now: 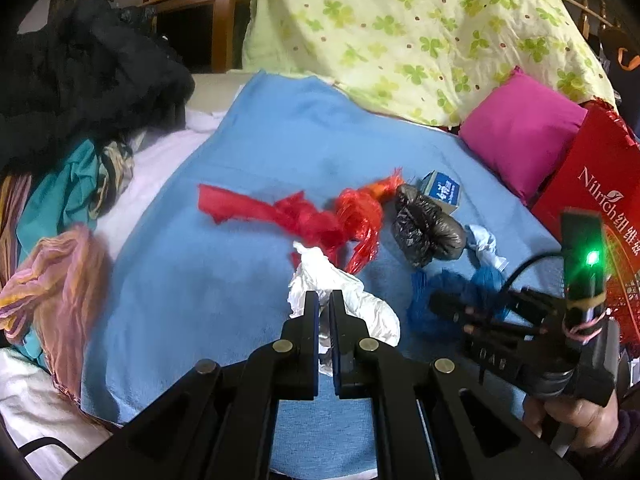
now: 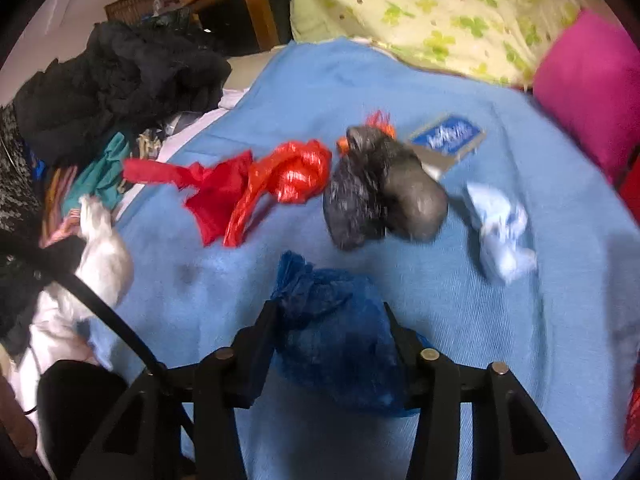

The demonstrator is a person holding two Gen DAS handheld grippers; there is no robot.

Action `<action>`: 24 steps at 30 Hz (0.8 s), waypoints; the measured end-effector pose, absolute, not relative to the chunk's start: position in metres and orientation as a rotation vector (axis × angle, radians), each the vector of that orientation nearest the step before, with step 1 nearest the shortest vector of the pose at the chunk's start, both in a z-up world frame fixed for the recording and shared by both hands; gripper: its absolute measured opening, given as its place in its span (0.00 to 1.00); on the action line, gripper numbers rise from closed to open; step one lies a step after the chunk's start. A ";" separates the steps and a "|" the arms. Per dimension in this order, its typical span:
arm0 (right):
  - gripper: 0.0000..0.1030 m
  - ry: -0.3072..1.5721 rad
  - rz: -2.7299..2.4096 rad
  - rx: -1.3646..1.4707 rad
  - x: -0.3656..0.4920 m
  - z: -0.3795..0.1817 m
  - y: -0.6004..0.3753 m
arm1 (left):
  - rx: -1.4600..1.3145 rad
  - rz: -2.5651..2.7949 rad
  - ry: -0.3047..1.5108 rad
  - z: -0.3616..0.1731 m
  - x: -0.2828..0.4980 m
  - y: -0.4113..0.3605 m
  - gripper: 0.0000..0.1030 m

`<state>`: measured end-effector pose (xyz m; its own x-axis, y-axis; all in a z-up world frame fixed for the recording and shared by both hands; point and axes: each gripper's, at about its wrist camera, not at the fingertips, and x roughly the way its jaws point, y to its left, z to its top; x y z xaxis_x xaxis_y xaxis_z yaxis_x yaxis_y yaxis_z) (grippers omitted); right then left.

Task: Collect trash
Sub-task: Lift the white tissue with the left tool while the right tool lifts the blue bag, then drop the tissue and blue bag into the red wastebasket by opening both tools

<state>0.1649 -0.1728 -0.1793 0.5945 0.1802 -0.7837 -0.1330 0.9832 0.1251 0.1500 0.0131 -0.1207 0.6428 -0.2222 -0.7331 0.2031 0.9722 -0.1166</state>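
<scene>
Trash lies on a blue blanket [image 1: 248, 152]. My left gripper [image 1: 324, 300] is shut on a white crumpled bag [image 1: 360, 304]. My right gripper [image 2: 332, 316] is shut on a dark blue bag [image 2: 336, 344], which also shows in the left wrist view [image 1: 456, 292]. A red cloth strip [image 1: 248, 206], a red plastic bag [image 1: 360, 220], a black bag [image 1: 424, 228], a small blue box [image 1: 442, 190] and a pale crumpled paper [image 1: 486, 246] lie further out on the blanket.
A pile of dark and coloured clothes [image 1: 80, 100] lies at the left. A clover-print quilt [image 1: 420, 32] and a pink pillow [image 1: 524, 136] are at the back. A red shopping bag [image 1: 600, 208] stands at the right.
</scene>
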 end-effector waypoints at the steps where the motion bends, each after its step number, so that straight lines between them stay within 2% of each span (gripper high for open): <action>1: 0.43 0.905 0.175 0.041 0.167 -0.175 -0.170 | -0.026 -0.243 0.840 -0.121 0.151 0.013 0.05; 13: 0.42 0.686 0.046 -0.091 0.139 -0.102 -0.182 | -0.002 -0.294 0.793 -0.095 0.140 -0.005 0.05; 24: 0.42 0.496 -0.084 -0.060 0.081 -0.021 -0.243 | 0.039 -0.436 0.706 -0.042 0.113 -0.060 0.05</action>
